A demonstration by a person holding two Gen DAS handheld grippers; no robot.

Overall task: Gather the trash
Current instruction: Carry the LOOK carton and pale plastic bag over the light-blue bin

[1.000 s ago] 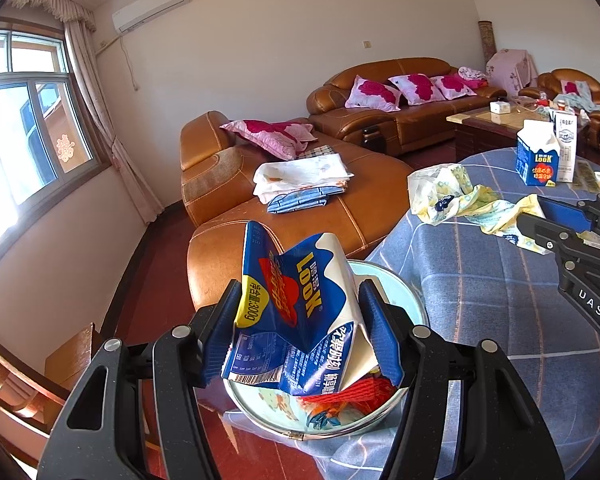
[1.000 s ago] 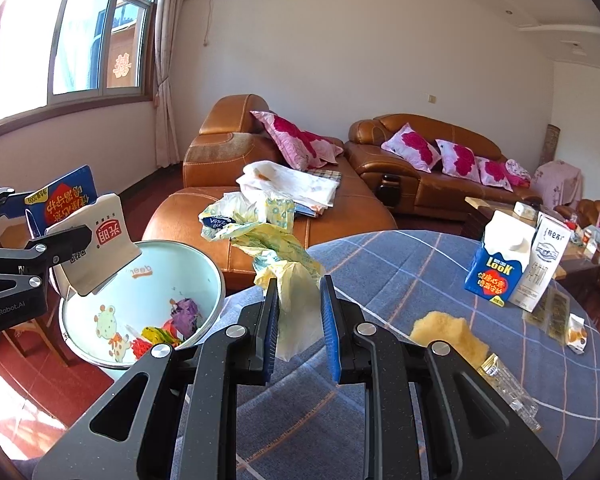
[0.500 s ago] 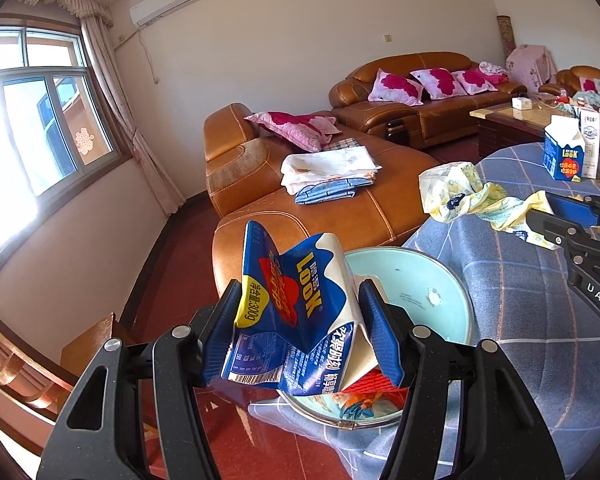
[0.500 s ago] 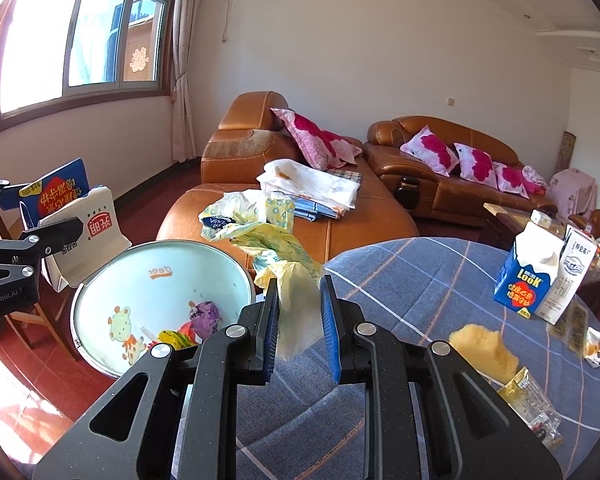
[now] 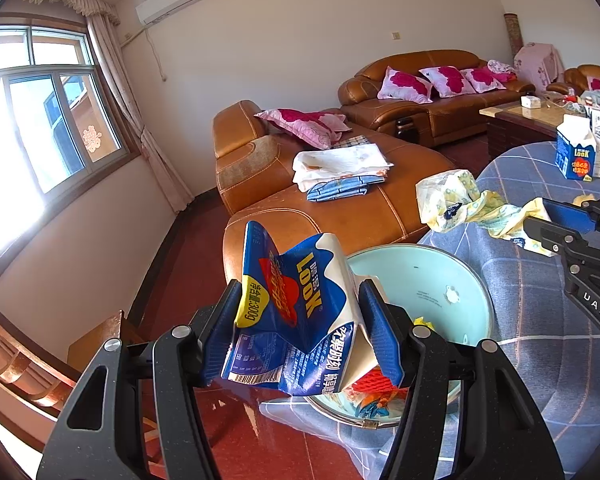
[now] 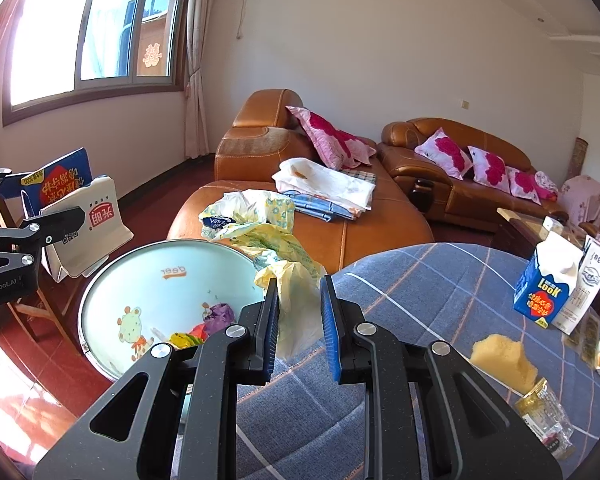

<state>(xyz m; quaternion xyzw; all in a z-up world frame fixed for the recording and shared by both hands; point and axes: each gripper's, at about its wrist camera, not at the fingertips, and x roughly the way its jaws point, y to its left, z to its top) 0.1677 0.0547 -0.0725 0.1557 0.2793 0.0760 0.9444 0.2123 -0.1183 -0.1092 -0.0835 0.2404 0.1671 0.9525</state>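
Left gripper (image 5: 296, 332) clamped on crushed milk carton (image 5: 296, 312), right gripper (image 6: 299, 320) pinching yellow plastic bag (image 6: 276, 256), both poised over the basin (image 6: 100, 292), apparently for dropping in.

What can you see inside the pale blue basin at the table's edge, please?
In the basin, purple, red and yellow scraps lie near printed cartoon animals. The right gripper and its yellow plastic bag cover the near side, so anything there is hidden.
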